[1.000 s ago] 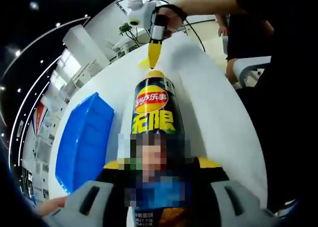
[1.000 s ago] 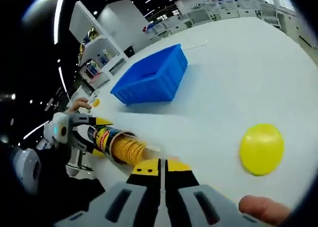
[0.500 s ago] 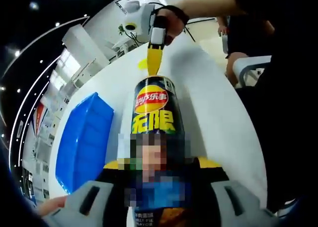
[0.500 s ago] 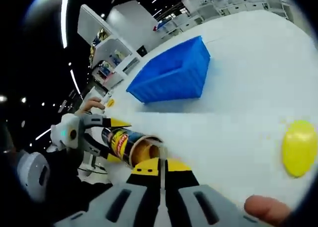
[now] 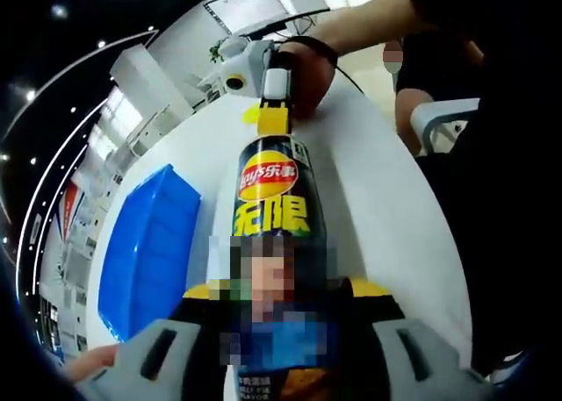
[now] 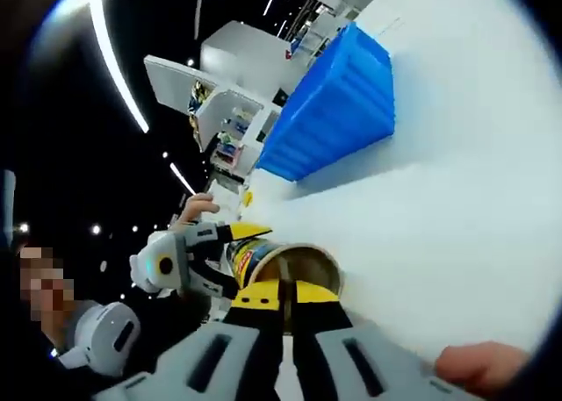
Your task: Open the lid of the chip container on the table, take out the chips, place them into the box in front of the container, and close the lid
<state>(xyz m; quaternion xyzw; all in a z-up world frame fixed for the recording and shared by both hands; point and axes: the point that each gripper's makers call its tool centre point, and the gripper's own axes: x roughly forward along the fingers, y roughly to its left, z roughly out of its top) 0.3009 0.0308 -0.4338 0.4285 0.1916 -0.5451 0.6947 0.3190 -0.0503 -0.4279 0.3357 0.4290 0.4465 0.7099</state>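
Observation:
The black chip can (image 5: 270, 195) with its yellow logo lies along my left gripper (image 5: 279, 331), which is shut on its lower body. The can's open mouth (image 6: 297, 265) points at my right gripper (image 6: 283, 289), whose yellow-tipped jaws are shut and sit right at the rim. In the left gripper view the right gripper (image 5: 273, 120) touches the can's far end, held by a hand. A sliver of the yellow lid (image 5: 251, 114) lies on the white table (image 5: 369, 190) just behind it. The blue box (image 5: 145, 243) stands beside the can; it also shows as the blue box (image 6: 338, 111).
A person stands at the table's far side, an arm (image 5: 369, 15) reaching over it. White shelving (image 6: 228, 94) stands beyond the table edge. The left gripper (image 6: 180, 261) and the hand on it hold the can from behind.
My right gripper has moved in from above the lid to the can's open mouth, staying shut. The lid has slid out of the right gripper view. The can and left gripper stayed still.

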